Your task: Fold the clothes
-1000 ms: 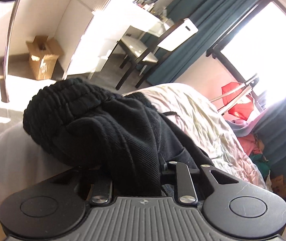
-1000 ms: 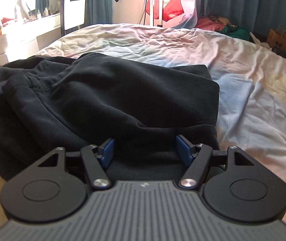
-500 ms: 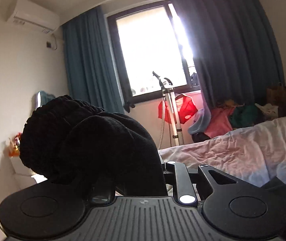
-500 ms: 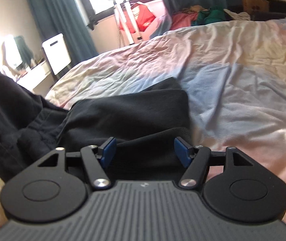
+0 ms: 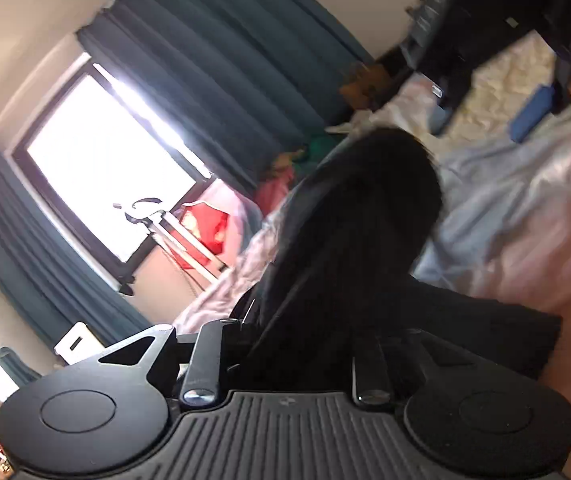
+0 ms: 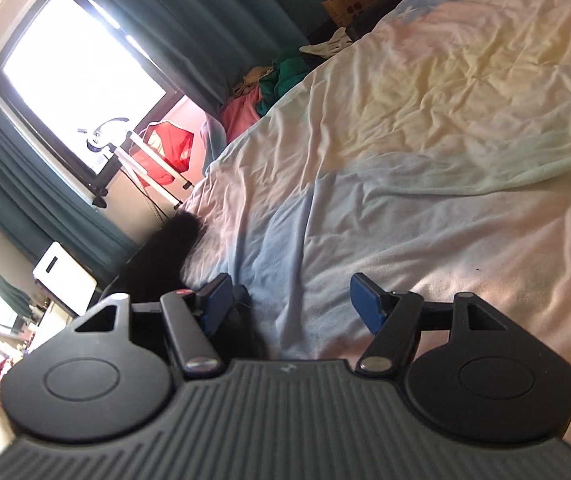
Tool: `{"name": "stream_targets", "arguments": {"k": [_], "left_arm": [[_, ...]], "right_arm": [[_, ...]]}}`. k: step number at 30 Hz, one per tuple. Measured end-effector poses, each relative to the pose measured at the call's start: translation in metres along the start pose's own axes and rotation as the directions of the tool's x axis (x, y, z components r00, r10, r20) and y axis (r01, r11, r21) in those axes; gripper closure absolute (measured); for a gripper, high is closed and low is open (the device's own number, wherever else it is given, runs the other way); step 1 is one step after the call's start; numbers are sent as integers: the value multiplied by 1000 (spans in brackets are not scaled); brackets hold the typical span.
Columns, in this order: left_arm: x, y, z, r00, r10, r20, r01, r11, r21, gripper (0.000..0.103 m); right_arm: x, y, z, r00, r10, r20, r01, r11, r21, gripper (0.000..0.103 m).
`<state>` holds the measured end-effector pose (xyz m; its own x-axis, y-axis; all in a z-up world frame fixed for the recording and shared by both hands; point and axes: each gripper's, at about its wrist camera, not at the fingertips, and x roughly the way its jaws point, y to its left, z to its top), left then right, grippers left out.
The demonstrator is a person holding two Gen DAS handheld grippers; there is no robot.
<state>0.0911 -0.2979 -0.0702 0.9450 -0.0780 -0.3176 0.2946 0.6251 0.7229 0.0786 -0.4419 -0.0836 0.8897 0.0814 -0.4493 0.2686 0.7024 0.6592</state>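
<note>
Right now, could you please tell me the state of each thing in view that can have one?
Left tongs: shut on the black garment.
Black garment: bunched, lifted at the left tongs.
Right tongs: open, holding nothing.
Bedsheet: wrinkled.
Curtains: drawn apart.

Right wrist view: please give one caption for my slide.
Open right gripper above the pastel bed sheet, black garment at left.

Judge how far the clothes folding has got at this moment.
Done: nothing looks neatly folded yet. In hand: the left gripper grips the black garment, lifted over the bed. The right gripper is open, holding nothing. Left: laying it flat and folding.
</note>
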Motion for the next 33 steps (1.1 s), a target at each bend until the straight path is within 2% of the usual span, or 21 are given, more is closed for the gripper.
{"name": "stream_targets", "arguments": {"k": [2,3,4,5,6,7,11,13,14,15,16,18,19,20,21,23,24,26,29,31,33], "left_arm": [[6,-8,-6,1000,16,12,-17,999,46,72],[8,-7,-11,999,26,23,-28,998,59,64],[8,-3,-13,999,17,28,-18,998,55,49],[7,1,-13,1000,-6,30,5,999,39,41],[4,4,-12,999,-26,30,25,999,29,25],[-5,10,-19,999,-33,28,32,999,29,20],[-51,40,-69,999,-28,23,27,999,44,18],[-62,53,-91,1000,-18,4,18,999,45,17],[-64,59,-102,1000,-5,-8,6,999,48,17],[-65,64,-112,1000,12,-25,-11,999,49,17],[-63,70,-120,998,20,-54,-18,999,32,18],[-57,94,-140,989,3,-150,-21,993,-118,23],[-54,110,-150,982,-15,-186,-26,976,-218,26],[-53,126,-159,977,-38,-210,-33,945,-327,24],[-51,142,-168,971,-64,-231,-43,901,-431,21],[-49,166,-181,963,-132,-235,-39,795,-605,21],[-50,172,-184,963,-142,-228,-38,769,-638,21],[-52,175,-186,969,-130,-211,-38,762,-646,23],[-69,161,-179,980,-89,-178,-33,808,-589,26],[-73,146,-173,985,-65,-160,-37,826,-563,26],[-73,144,-173,989,-59,-139,-35,808,-589,26]], "right_arm": [[0,-4,1,1000,26,8,-27,999,33,34],[1,-8,2,998,59,6,-59,997,58,34],[2,-10,2,996,84,-1,-84,993,82,34],[4,-12,2,994,110,-7,-108,988,106,34],[5,-13,0,991,135,-18,-131,983,129,34],[8,-13,-1,988,151,-32,-145,979,145,34],[22,-10,-9,972,206,-111,-183,966,183,34],[24,-7,-14,972,197,-125,-172,968,185,28],[25,-7,-17,971,197,-133,-170,967,191,20],[27,-7,-19,968,205,-147,-172,963,209,19],[29,-8,-22,965,210,-158,-172,959,224,18],[30,-8,-24,967,196,-163,-158,962,223,18],[34,-9,-25,964,197,-181,-153,961,230,18],[38,-10,-28,958,201,-205,-148,958,246,18],[42,-11,-31,950,205,-233,-141,954,265,18],[49,-11,-38,940,218,-262,-139,946,292,18],[51,-9,-41,938,225,-264,-145,946,290,18],[56,-5,-46,933,239,-269,-161,945,284,18],[64,-1,-52,924,271,-269,-190,937,294,18],[68,2,-57,919,294,-262,-217,933,287,18],[67,7,-56,928,288,-238,-230,943,242,18]]}}
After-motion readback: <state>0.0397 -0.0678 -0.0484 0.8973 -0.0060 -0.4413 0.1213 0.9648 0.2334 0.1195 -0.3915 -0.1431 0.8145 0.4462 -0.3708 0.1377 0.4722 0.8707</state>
